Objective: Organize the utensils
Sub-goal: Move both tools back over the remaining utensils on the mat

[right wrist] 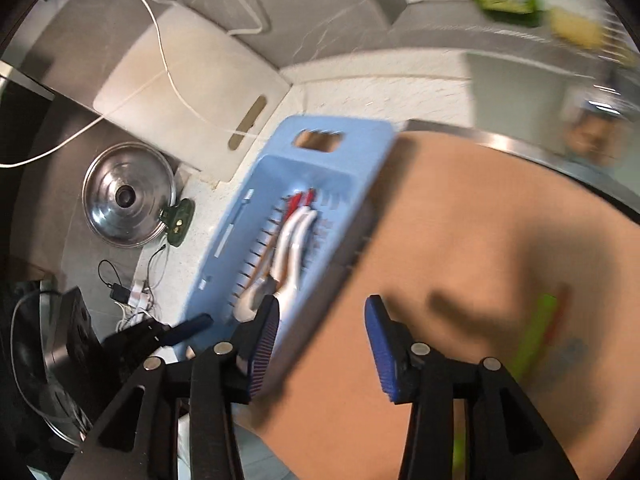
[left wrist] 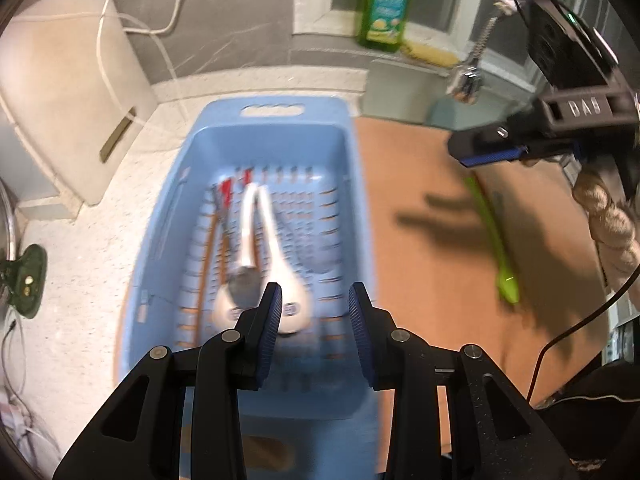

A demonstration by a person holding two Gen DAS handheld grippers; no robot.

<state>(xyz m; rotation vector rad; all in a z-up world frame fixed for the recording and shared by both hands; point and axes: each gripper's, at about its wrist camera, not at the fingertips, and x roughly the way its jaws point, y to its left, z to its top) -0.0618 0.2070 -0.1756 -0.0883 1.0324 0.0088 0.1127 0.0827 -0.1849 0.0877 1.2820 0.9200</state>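
Observation:
A light blue slotted basket (left wrist: 200, 184) sits on the counter, also in the right wrist view (right wrist: 352, 136). In it lie two white spoons (left wrist: 276, 248) (right wrist: 292, 240) and red-tipped chopsticks (left wrist: 226, 194) (right wrist: 300, 199). A green utensil (left wrist: 494, 240) lies on the brown board (left wrist: 432, 272) right of the basket; it shows blurred in the right wrist view (right wrist: 536, 328). My left gripper (left wrist: 316, 304) is open and empty above the basket's near end. My right gripper (right wrist: 322, 320) is open and empty above the board (right wrist: 460, 240); it also shows in the left wrist view (left wrist: 492, 152).
A white cutting board (left wrist: 60, 100) leans on the wall at the left with white cables. A steel pot lid (right wrist: 128, 196) and a dark green clip (left wrist: 26, 280) lie left. A green soap bottle (left wrist: 386, 4), yellow sponge (left wrist: 428, 52) and tap (left wrist: 476, 52) stand behind.

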